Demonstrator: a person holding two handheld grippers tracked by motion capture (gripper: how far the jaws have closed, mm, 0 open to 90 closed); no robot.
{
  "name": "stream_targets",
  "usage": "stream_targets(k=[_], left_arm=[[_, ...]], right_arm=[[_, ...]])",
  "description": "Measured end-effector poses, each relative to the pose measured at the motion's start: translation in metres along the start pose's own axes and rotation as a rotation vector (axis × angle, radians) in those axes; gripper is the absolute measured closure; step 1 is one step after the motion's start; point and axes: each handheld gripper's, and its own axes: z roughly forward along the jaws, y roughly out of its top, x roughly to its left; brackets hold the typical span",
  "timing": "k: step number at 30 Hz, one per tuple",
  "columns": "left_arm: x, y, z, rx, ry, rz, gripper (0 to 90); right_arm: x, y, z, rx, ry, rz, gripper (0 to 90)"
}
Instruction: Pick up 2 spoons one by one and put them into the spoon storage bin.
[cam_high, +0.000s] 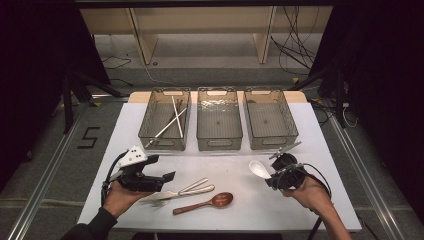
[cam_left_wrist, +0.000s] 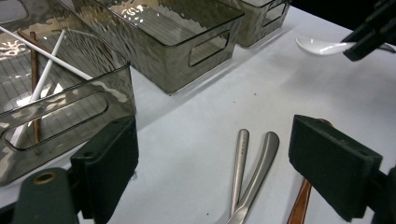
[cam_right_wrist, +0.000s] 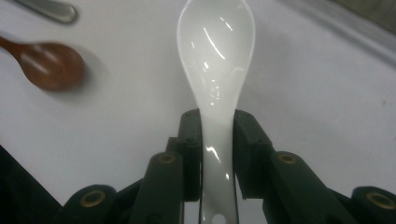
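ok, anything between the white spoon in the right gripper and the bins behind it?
Nothing visible. The right gripper holds the white spoon by its handle above bare table; the right bin and the middle bin lie just beyond it. The wooden spoon lies nearer the person.

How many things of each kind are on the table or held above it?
Bins: 3
Spoons, white and brown: 2
Metal utensils: 2
Sticks in the left bin: about 4, they overlap
Total: about 11
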Motion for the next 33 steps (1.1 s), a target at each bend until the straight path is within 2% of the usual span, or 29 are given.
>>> stream_targets(k=[6, 16, 28, 33], left_arm=[[0.001, 0.000, 0.000, -0.006, 0.004, -0.009, 15.6], [0.001, 0.001, -0.003, -0.021, 0.006, -0.004, 15.6], [-0.001, 0.002, -0.005, -0.044, -0.010, -0.023, 15.6], [-0.001, 0.002, -0.008, -0.047, -0.009, -0.017, 15.6]], right_arm=[[-0.001, 0.027, -0.010, -0.079, 0.008, -0.017, 75.0], [-0.010, 0.061, -0.016, -0.158, -0.005, -0.002, 75.0], [-0.015, 0.088, -0.011, -0.195, -0.011, 0.013, 75.0], [-0.015, 0.101, -0.007, -0.205, -0.011, 0.020, 75.0]])
